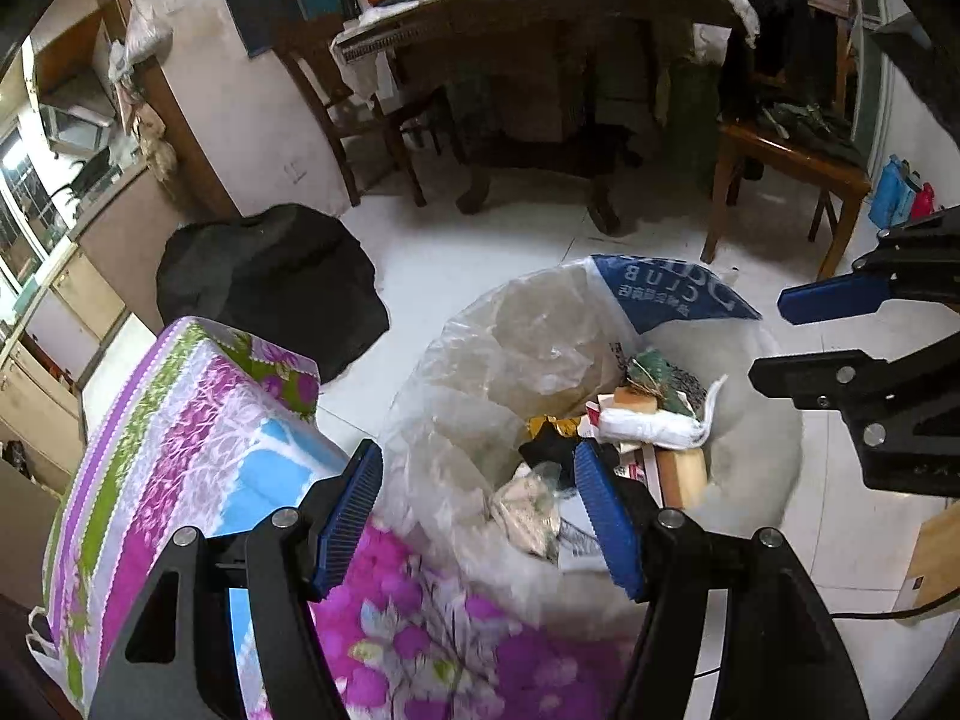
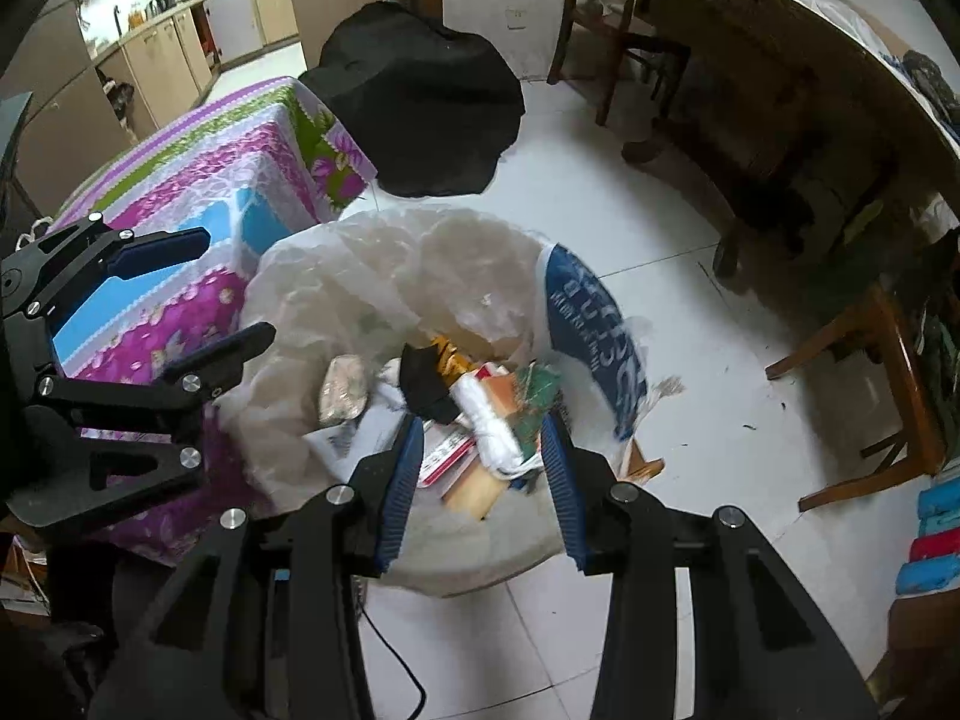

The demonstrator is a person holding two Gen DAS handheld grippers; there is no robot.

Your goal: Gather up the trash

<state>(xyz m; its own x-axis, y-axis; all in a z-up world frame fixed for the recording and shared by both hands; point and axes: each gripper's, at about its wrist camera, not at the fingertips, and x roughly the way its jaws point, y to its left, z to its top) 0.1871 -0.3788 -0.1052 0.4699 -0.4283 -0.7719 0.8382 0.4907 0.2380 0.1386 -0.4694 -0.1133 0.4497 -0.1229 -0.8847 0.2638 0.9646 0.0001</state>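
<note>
Daylight is pouring in from the kitchen window [image 1: 24,180], blowing out there. Strong fisheye bending is curving the dark wooden table edge [image 2: 780,6]; black vignetting is crowding corners. The floral purple cloth [image 1: 420,630] is blurring nearby.

L gripper [image 1: 480,510] open over trash bag [image 1: 480,372]; contents partly blurred.

beside you a floral cloth [image 1: 198,420] in purple, green and blue covers a low surface, and a black cloth heap [image 1: 270,288] sits on the white tiled floor [image 1: 468,252] just past its far corner. you face a dark wooden table [image 1: 540,18] piled with clothes, with a wooden chair [image 1: 354,102] on its left and another chair [image 1: 786,162] on its right, clothes on the seat. kitchen cabinets [image 2: 162,54] line the far wall. blue and red packets [image 2: 936,540] lie stacked at the right edge.
</note>
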